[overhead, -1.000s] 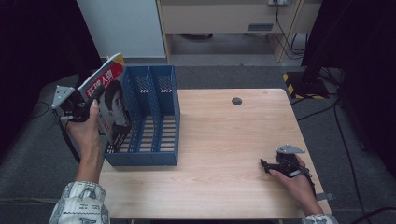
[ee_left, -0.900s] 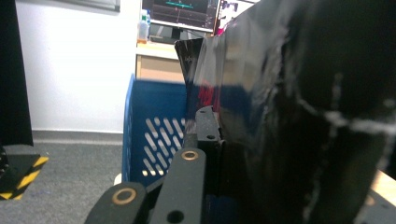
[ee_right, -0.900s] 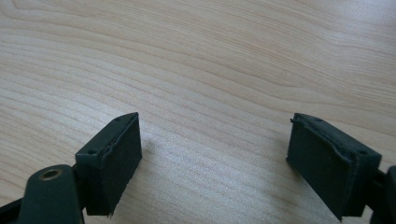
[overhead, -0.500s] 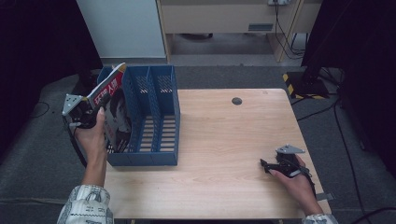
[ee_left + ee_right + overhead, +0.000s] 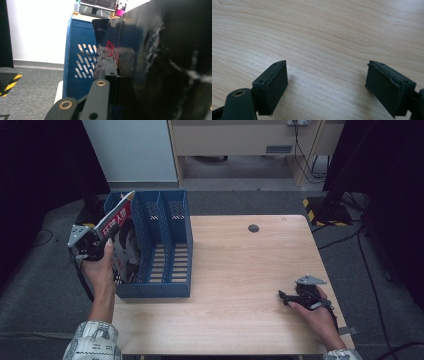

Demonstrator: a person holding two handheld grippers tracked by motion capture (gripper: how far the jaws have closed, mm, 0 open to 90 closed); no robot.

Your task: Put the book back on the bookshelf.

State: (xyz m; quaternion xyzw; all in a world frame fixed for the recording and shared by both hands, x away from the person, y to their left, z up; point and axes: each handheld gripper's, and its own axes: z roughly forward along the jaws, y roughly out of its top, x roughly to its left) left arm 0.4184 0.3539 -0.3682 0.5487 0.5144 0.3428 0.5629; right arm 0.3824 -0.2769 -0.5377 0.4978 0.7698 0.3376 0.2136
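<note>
A magazine (image 5: 119, 224) with a red and black cover stands tilted in the leftmost compartment of the blue file organizer (image 5: 150, 290), its top corner above the rim. My left gripper (image 5: 106, 241) is shut on the magazine's left edge, just outside the organizer's left wall. In the left gripper view the dark glossy magazine (image 5: 160, 62) is pinched in my left gripper (image 5: 117, 75), with the organizer's perforated blue wall (image 5: 77, 62) behind. My right gripper (image 5: 285, 297) rests open on the wooden table (image 5: 240, 265) at the front right, and its pads (image 5: 272, 82) hold nothing.
The organizer's middle and right compartments are empty. A round dark grommet (image 5: 253, 228) sits in the tabletop near the back edge. Behind the table stand a white cabinet (image 5: 130, 150) and a wooden unit with cables; a black-yellow striped base (image 5: 312, 207) lies at the back right.
My left hand has lowered the magazine deeper into the leftmost compartment. The right gripper has stayed in place.
</note>
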